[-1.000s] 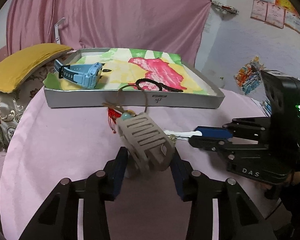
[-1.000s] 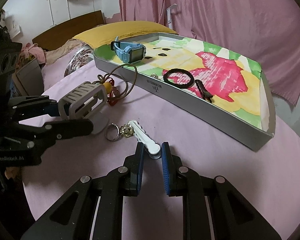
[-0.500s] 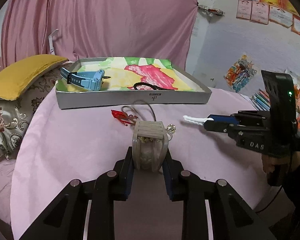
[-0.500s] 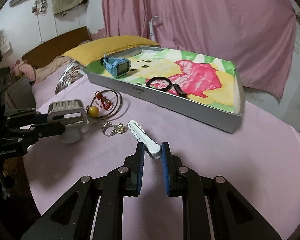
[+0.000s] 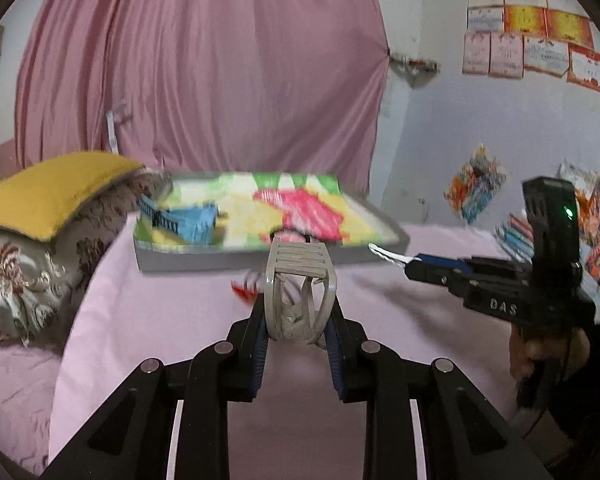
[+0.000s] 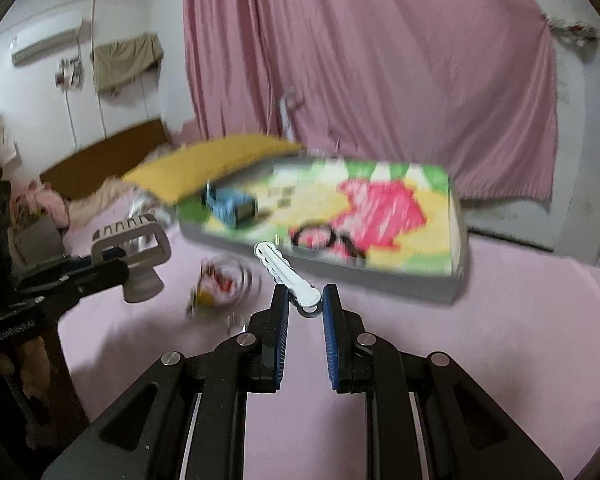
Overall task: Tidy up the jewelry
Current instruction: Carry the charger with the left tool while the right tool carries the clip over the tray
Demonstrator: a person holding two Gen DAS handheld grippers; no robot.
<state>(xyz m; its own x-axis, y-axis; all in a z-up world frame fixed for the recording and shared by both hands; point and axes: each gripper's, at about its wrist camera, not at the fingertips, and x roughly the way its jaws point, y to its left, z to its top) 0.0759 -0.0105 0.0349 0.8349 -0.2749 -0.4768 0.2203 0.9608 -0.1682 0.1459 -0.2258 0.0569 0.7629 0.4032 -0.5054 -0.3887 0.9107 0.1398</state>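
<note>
My left gripper point(image 5: 298, 318) is shut on a grey claw hair clip point(image 5: 299, 280) and holds it above the pink table; it also shows in the right wrist view point(image 6: 130, 240). My right gripper point(image 6: 305, 300) is shut on a white hair clip point(image 6: 286, 276), lifted off the table, also visible in the left wrist view point(image 5: 390, 257). A grey tray point(image 6: 384, 276) with a colourful liner holds a blue watch point(image 6: 232, 206) and a black hair band point(image 6: 320, 238). A red-tasselled cord necklace point(image 6: 220, 280) lies on the table in front of the tray.
A yellow cushion point(image 5: 48, 192) on a patterned pillow lies left of the tray. A pink curtain point(image 5: 204, 64) hangs behind. The round pink table point(image 5: 160, 328) drops off at the left and near edges. The views are motion-blurred.
Both grippers have lifted up and back from the table, each carrying its clip. The necklace and key ring stayed on the table.
</note>
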